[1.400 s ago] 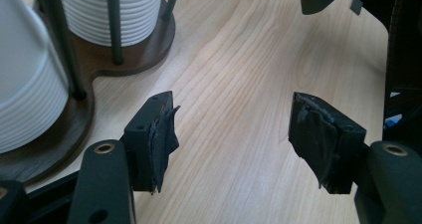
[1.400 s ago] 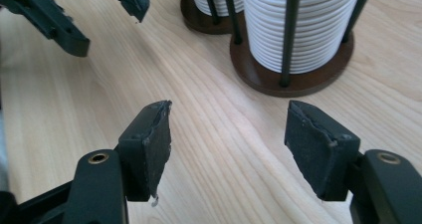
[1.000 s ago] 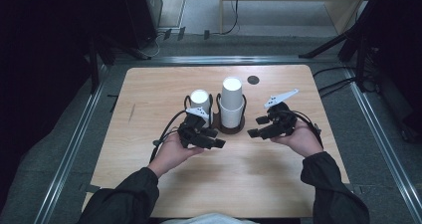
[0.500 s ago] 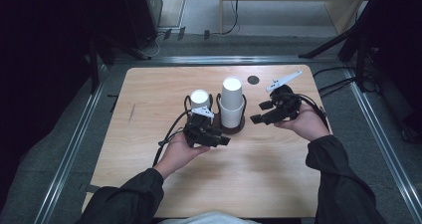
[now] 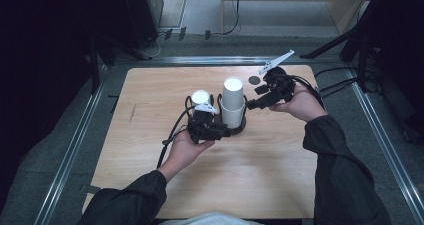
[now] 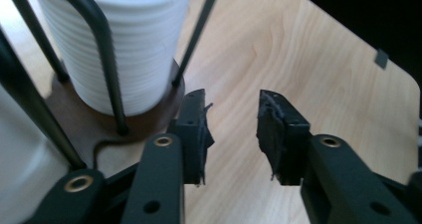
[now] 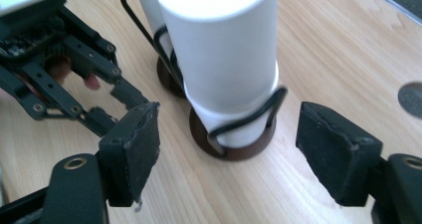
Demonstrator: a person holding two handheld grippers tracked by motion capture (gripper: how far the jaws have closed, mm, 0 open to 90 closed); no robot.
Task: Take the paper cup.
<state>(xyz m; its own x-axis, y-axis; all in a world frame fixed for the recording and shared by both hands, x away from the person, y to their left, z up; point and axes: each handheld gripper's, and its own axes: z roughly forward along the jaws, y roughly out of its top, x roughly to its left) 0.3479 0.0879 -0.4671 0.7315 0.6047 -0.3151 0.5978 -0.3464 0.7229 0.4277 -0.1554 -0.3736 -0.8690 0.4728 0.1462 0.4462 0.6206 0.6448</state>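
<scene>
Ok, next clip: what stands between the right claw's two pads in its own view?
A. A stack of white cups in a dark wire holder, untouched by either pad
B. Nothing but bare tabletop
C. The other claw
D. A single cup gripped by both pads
A. In the right gripper view the stack of white cups in its wire holder stands beyond the gap, and the right claw pads sit wide apart, touching nothing.

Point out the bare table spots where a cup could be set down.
Bare wood: the table left of the cup holder, and the near strip between the forearms. Crowded: the middle, where both cup stacks, left gripper and right gripper cluster.
</scene>
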